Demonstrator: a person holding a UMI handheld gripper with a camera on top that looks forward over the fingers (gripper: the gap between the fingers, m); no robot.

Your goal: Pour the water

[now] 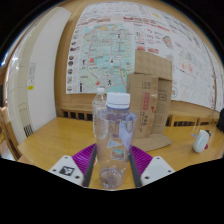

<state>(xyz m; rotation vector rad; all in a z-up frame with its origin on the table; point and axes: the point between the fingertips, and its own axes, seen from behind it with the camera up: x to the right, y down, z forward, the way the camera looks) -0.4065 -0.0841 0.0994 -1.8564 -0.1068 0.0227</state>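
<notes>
The fingers (113, 163) are gripping the capped clear bottle (114, 135) on both sides, risking a slip when tilting over the table (50, 140).

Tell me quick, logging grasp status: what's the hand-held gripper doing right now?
Hand-held gripper: closed on the clear water bottle, a pink pad pressed to each side.

The single camera is riding on the gripper (112, 165), looking forward low over a wooden table (50, 140), very near a bottle (114, 135), facing a wall map (110, 50).
</notes>
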